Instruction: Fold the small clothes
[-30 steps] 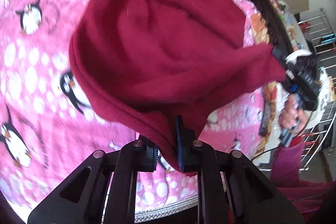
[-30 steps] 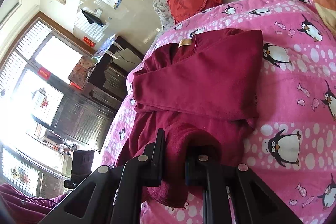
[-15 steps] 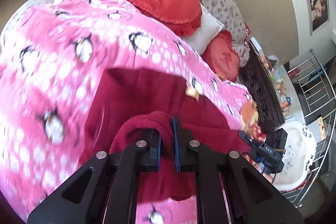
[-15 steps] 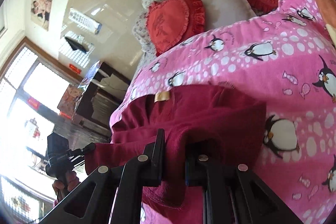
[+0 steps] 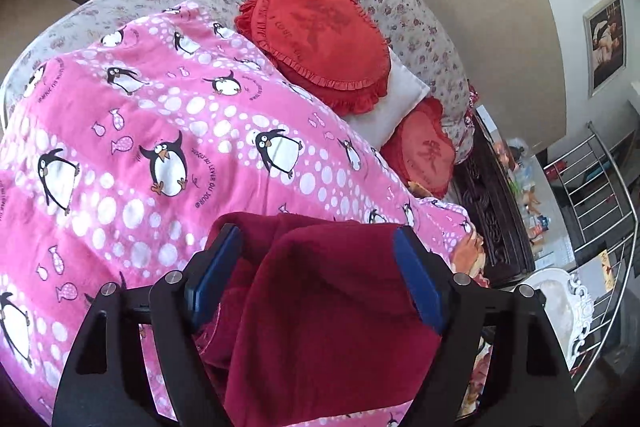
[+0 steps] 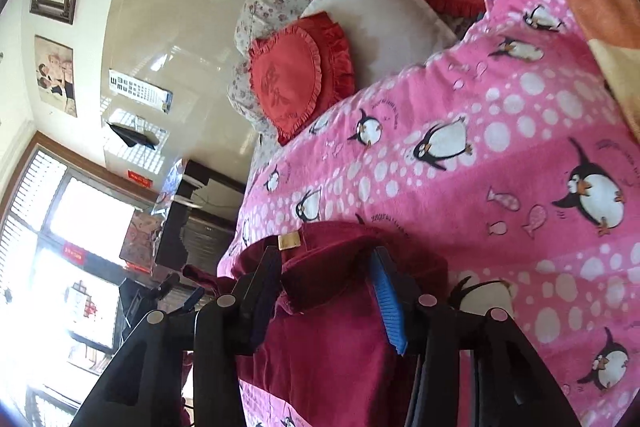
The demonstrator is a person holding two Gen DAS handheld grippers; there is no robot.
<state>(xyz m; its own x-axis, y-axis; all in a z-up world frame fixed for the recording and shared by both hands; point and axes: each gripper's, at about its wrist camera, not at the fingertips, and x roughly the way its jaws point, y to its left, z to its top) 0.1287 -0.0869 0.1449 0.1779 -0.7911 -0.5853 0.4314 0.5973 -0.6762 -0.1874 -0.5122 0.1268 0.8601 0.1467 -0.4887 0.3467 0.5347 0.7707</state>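
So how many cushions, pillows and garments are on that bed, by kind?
Red heart-shaped frilly cushions: 2
Plain white pillow: 1
Dark red fleece garment: 1
Pink penguin-print blanket: 1
Total: 5

folded maroon garment (image 5: 328,311) on bedspread

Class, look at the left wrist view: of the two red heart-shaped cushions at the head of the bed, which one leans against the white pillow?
The larger, nearer red cushion overlaps the white pillow; the smaller red cushion sits lower, beyond it.
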